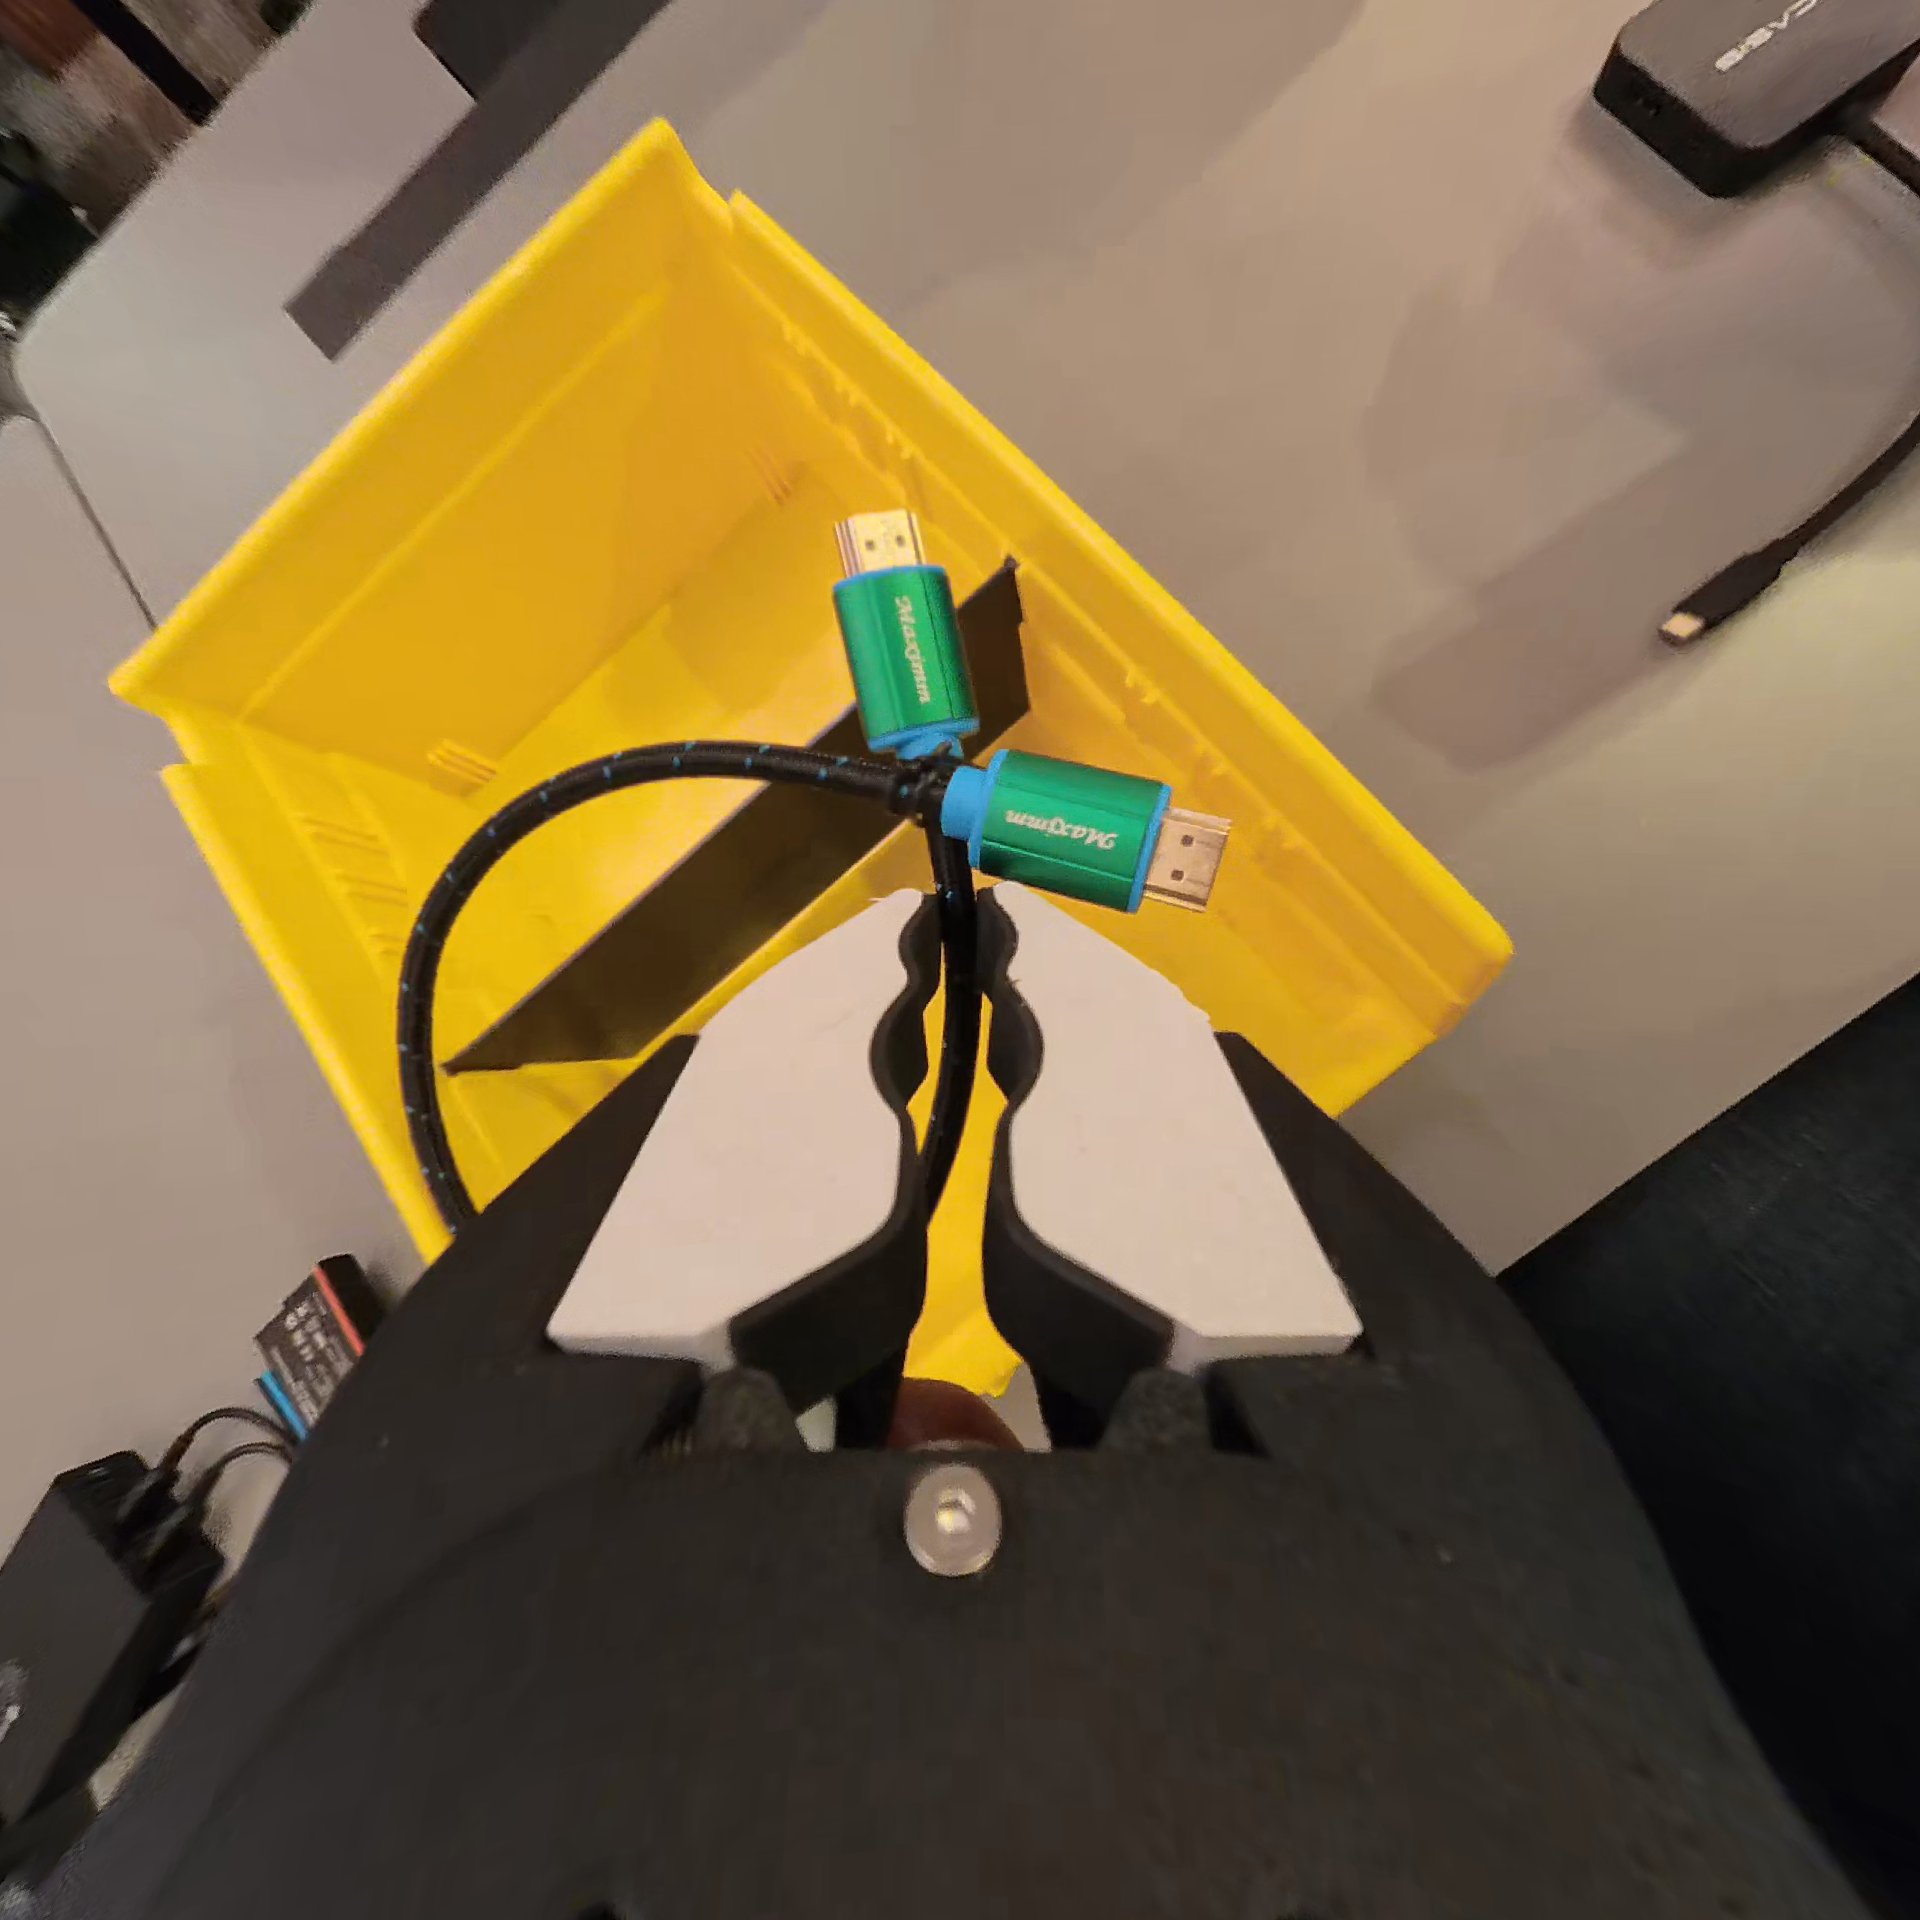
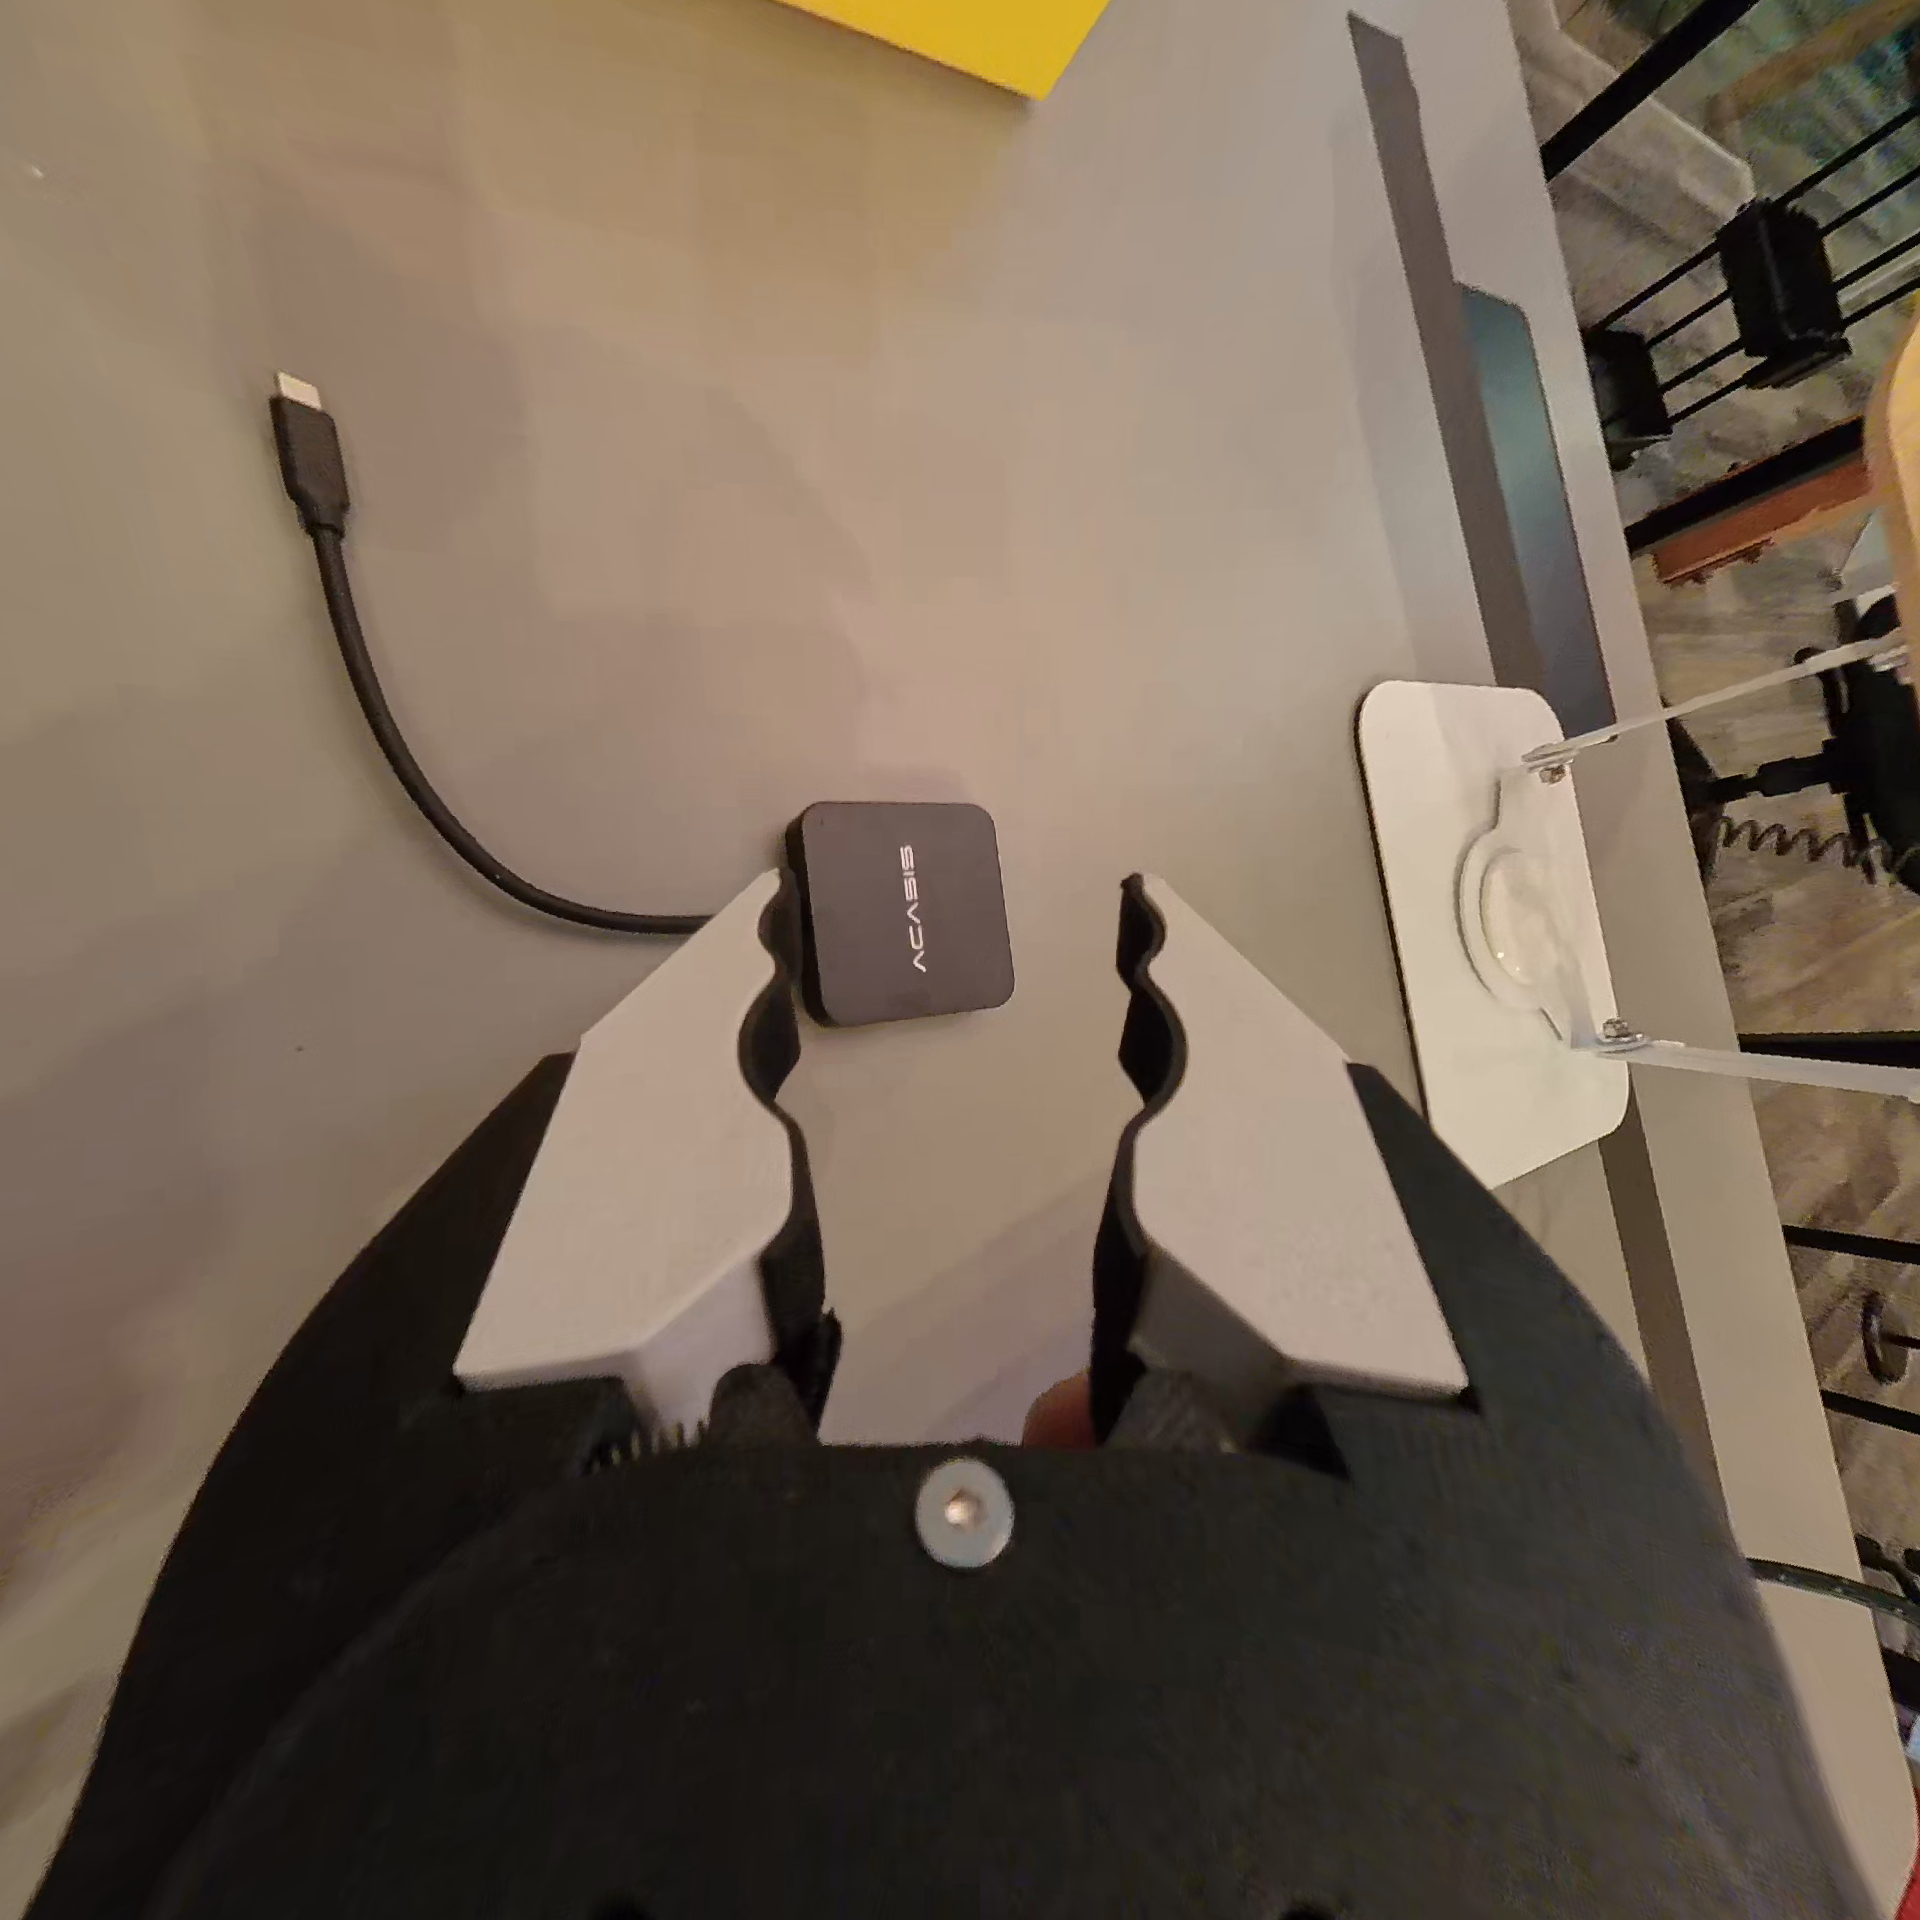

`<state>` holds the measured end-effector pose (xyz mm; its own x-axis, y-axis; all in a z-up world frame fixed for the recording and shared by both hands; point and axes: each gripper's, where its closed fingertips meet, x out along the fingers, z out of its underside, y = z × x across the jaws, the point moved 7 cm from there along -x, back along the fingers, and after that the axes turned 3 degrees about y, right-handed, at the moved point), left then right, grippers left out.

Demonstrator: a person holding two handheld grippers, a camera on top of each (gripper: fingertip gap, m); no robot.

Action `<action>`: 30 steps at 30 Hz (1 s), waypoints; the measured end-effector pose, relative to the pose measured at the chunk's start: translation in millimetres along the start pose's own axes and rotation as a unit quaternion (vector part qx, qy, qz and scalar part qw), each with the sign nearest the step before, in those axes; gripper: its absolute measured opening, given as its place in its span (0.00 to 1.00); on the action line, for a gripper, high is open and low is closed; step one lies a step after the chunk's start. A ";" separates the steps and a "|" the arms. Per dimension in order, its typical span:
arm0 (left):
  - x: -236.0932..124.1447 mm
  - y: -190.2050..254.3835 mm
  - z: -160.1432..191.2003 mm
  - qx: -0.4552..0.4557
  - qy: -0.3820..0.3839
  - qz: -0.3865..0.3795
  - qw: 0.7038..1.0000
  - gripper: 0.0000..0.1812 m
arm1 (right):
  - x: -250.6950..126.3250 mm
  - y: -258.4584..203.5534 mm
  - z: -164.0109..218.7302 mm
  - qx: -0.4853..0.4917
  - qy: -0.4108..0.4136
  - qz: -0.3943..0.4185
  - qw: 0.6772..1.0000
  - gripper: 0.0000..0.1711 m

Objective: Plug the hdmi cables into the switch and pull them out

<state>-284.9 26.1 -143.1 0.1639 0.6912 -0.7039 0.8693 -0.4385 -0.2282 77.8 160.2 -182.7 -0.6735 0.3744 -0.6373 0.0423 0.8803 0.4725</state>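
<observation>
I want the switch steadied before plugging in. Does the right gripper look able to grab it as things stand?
Probably yes. The right gripper is open, and the switch lies flat on the table between its fingertips, beside the left finger. Nothing lies between them; the gap looks wider than the switch.

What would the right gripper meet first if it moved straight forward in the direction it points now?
Probably the small black switch: it lies on the grey table just ahead of the open right gripper, near its left finger. Height above the table is unclear.
</observation>
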 end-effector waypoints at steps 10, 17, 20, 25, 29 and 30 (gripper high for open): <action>-17.6 23.4 -43.3 0.065 0.062 -0.027 0.996 0.03 | -12.4 -9.1 -29.9 0.025 0.081 0.005 0.996 0.34; 9.0 68.2 -94.8 0.145 0.132 -0.033 0.980 0.03 | -24.0 -15.8 -66.8 0.072 0.179 -0.008 0.981 0.25; 26.2 89.0 -114.4 0.171 0.165 -0.029 0.971 0.03 | -26.1 -17.3 -77.8 0.115 0.217 -0.023 0.969 0.21; 48.8 120.9 -140.1 0.225 0.212 -0.035 0.950 0.03 | -24.2 -12.2 -82.4 0.225 0.268 -0.048 0.936 0.12; 65.6 139.6 -152.7 0.253 0.242 -0.057 0.935 0.03 | -20.4 -11.2 -83.7 0.316 0.310 -0.090 0.892 0.19; 68.7 143.1 -154.6 0.258 0.250 -0.062 0.931 0.03 | -18.3 -10.7 -82.9 0.338 0.315 -0.100 0.881 0.22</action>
<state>-77.1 99.6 -120.1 0.3860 0.8793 -0.2789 0.5767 -0.4660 -0.6710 28.5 119.9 -125.6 -0.9844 0.1430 -0.1022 0.1624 0.9625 -0.2172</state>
